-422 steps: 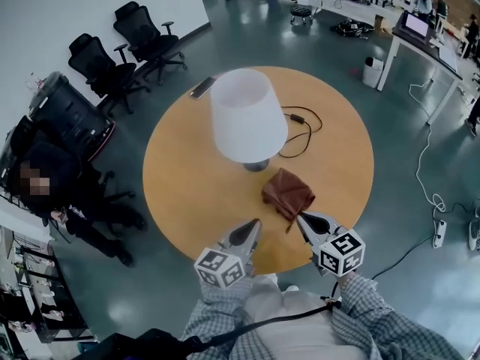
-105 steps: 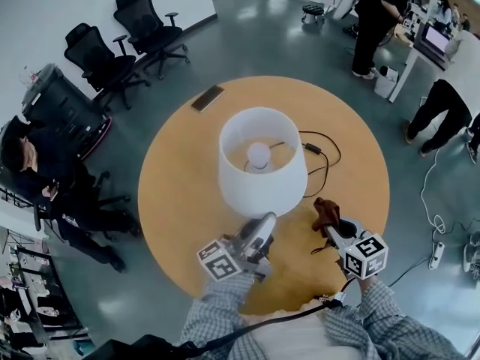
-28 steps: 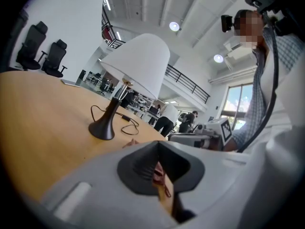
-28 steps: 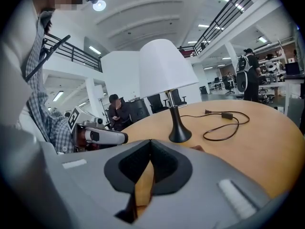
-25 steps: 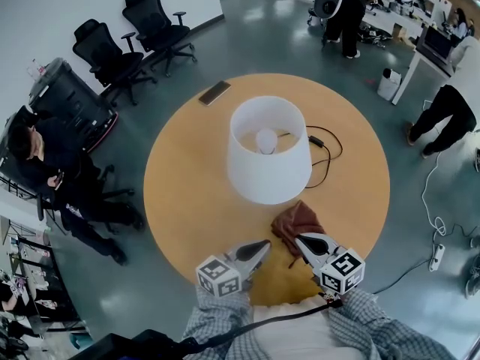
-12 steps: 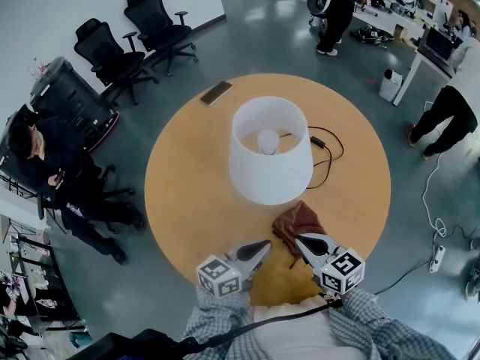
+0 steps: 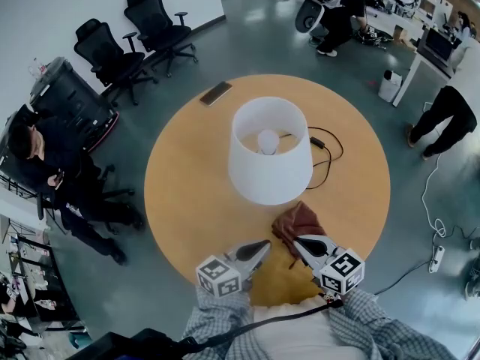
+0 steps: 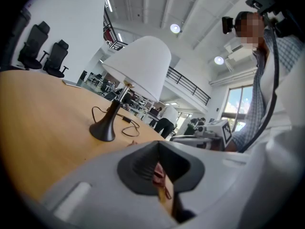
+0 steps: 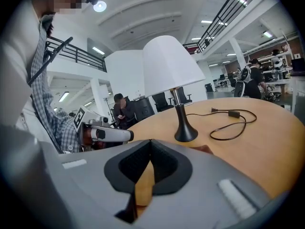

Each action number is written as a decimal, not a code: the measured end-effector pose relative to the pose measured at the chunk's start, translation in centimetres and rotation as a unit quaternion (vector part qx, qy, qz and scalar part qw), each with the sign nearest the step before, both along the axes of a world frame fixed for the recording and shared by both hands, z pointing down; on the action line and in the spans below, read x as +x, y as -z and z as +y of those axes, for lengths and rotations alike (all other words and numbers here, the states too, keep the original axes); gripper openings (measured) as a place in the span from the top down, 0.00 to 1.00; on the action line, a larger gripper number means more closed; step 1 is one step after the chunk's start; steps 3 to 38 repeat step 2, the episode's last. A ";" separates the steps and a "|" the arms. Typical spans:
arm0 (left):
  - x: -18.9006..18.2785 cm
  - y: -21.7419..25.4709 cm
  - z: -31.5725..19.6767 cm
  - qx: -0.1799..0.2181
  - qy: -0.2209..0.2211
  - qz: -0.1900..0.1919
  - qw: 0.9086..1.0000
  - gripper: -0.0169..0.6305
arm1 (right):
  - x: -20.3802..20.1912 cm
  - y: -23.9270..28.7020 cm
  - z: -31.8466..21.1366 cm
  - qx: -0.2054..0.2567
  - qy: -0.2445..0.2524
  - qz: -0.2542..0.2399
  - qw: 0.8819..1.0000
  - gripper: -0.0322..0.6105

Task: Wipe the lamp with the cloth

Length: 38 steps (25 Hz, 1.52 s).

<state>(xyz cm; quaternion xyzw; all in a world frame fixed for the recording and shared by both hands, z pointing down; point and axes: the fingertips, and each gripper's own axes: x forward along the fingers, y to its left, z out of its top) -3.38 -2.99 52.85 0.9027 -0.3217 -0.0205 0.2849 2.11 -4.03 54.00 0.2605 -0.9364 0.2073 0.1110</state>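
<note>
The brown cloth (image 7: 298, 220) is back down on the round table (image 7: 180, 186), just ahead of my right gripper (image 7: 298, 240), no longer lifted by the lamp (image 7: 268, 156). Right and left gripper (image 7: 262, 244) are both pressed together, empty. Wiping looks finished, I'd say.

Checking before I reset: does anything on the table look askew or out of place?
Nothing is tipped: the lamp stands upright. The brown cloth lies crumpled beside the shut right gripper, not held, and the lamp's cord loops loose across the table, plug unconnected.

The cloth (image 7: 299, 220), lifted earlier, now lies on the table (image 7: 182, 195)
</note>
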 end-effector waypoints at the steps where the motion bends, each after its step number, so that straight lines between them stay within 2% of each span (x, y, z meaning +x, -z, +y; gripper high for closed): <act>1: -0.1 0.0 0.0 0.000 0.001 0.000 1.000 0.97 | -0.1 0.1 0.0 0.000 0.001 -0.001 1.000 0.95; 38: -0.1 0.1 0.0 0.000 0.001 0.001 1.000 0.97 | -0.1 0.1 0.1 0.000 0.002 -0.003 1.000 0.95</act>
